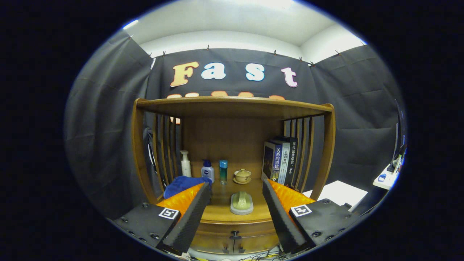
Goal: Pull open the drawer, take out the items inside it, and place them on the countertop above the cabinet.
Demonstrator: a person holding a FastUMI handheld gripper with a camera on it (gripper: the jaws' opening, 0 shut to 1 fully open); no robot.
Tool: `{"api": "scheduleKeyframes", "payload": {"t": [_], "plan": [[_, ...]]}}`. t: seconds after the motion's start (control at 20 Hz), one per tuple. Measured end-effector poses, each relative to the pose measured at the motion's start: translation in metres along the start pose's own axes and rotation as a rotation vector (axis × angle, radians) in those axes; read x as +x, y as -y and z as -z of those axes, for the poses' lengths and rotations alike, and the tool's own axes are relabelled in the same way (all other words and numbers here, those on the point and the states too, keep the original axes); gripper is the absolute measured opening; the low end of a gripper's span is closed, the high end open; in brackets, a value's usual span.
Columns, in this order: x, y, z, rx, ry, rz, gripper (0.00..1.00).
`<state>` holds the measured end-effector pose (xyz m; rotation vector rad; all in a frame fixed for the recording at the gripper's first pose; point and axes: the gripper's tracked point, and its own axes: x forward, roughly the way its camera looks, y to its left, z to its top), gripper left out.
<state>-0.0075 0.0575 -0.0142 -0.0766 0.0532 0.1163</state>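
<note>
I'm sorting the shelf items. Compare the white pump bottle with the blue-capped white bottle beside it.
The pump bottle is taller and slimmer; the capped bottle is shorter and squatter. The pump bottle is all white; the capped bottle has a blue cap and a blue label. Both stand upright on the countertop, beyond the open gripper.

We find the soap dish (241, 203) on the countertop (221, 212) between the spread fingers (192, 214); bottles (207, 170) at eleven o'clock behind it, books (280, 159) at two, drawer (235, 235) at six.
</note>
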Motion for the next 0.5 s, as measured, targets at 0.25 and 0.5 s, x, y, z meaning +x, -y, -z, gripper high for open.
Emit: {"api": "scheduleKeyframes", "payload": {"t": [0.25,0.5], "plan": [[-0.0023,0.0067,-0.0017,0.019,0.002,0.022,0.96],[-0.0017,0.0086,0.0006,0.024,-0.005,0.032,0.96]]}}
